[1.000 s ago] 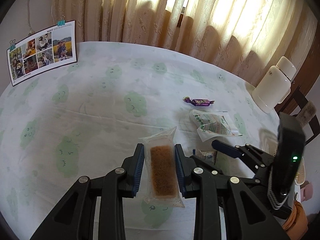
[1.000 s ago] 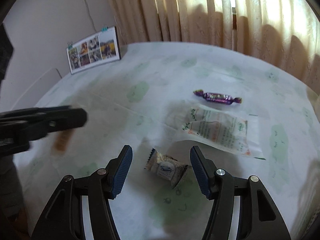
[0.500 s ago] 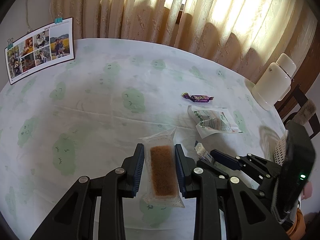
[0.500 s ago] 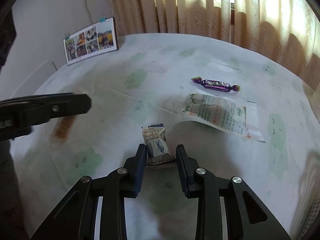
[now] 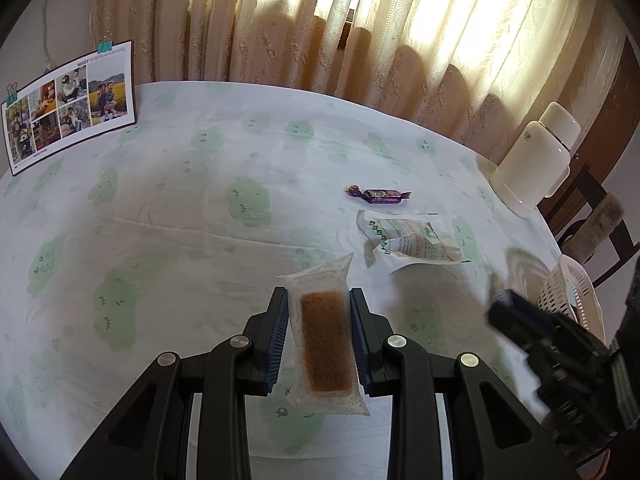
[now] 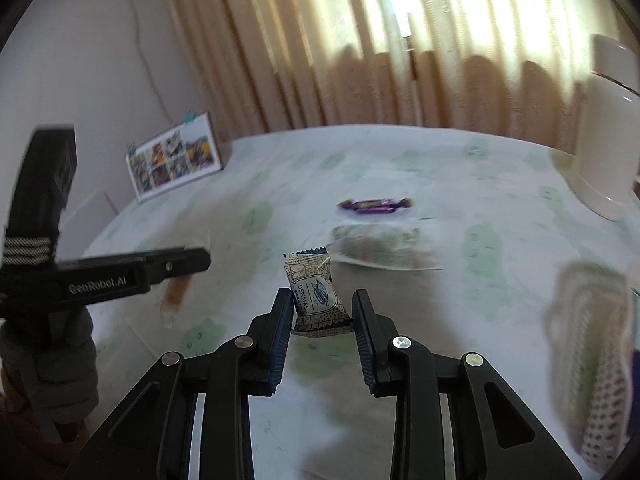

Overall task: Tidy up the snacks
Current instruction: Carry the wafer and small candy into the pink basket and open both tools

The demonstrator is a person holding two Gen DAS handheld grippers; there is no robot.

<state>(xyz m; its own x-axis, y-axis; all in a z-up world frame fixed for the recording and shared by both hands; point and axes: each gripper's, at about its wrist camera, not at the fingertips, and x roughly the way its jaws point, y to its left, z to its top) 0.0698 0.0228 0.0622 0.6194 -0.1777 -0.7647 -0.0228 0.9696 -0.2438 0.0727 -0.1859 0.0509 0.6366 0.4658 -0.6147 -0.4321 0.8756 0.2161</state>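
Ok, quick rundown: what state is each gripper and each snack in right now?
Left gripper: shut on the clear-wrapped brown bar.
Right gripper: shut on the patterned snack packet, held off the table.
Purple candy: lying on the tablecloth, wrapped.
Green-and-white packet: lying flat, crumpled at one end.
White basket: at the table edge, contents not visible.

Clear-wrapped brown bar (image 5: 326, 346) and patterned candy (image 6: 316, 300) held aloft; purple candy (image 5: 378, 195), green-white packet (image 5: 408, 240) on table.

Basket (image 6: 588, 360) blurred; white bottle (image 6: 608, 128) cut off.
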